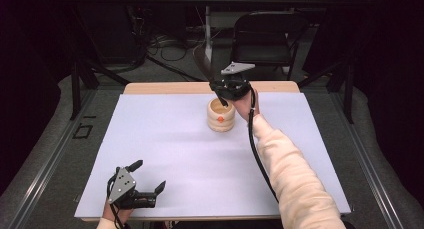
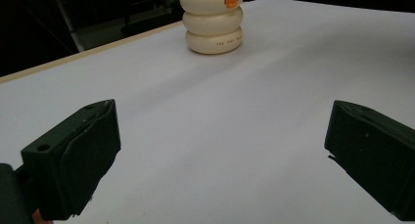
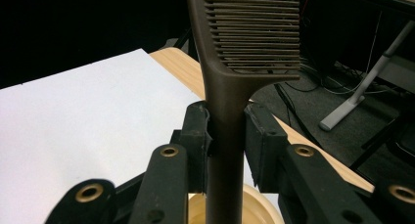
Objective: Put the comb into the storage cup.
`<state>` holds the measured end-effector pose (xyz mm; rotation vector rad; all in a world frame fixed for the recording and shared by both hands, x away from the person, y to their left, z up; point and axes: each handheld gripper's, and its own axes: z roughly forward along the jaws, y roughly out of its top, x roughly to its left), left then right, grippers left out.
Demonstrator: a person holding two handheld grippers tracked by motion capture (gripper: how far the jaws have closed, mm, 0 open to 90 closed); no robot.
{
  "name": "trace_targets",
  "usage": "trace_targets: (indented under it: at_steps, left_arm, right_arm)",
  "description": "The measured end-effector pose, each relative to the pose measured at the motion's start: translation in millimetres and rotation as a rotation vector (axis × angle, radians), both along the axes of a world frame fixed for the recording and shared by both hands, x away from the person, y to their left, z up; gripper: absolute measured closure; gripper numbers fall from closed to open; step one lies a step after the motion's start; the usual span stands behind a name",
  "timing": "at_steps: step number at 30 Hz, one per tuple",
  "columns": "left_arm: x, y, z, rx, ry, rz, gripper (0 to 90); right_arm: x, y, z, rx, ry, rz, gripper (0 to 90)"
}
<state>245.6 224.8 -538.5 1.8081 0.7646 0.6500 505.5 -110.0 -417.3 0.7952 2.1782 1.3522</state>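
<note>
**Comb held upright over the ringed cup**

The cream ringed cup (image 1: 221,115) bears an orange round mark on its side and, in the left gripper view, a line of small dark print on its lowest ring, too small to read. It stands on the white sheet (image 1: 175,154) near the far edge of the bench (image 1: 165,88).

The right gripper (image 1: 223,96) hangs just above the cup, its arm in a pale sleeve (image 1: 290,174) stretched forward. Its jaws are clamped tight on the handle of a dark brown comb (image 3: 244,48), teeth end up, the handle's lower end at the cup's mouth.

The left gripper (image 1: 150,176) rests low at the near left corner, jaws spread wide and holding nothing, pointed toward the cup.
</note>
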Motion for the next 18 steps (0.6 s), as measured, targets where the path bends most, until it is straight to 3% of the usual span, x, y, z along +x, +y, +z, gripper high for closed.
trace_targets:
  at_steps: [18]
  left_arm:
    - [0.0, 0.1, 0.0, 0.0, 0.0, 0.0, 0.3]
  right_arm:
    - [3.1, 5.8, -7.3, -0.001, 0.003, 0.009, 72.0]
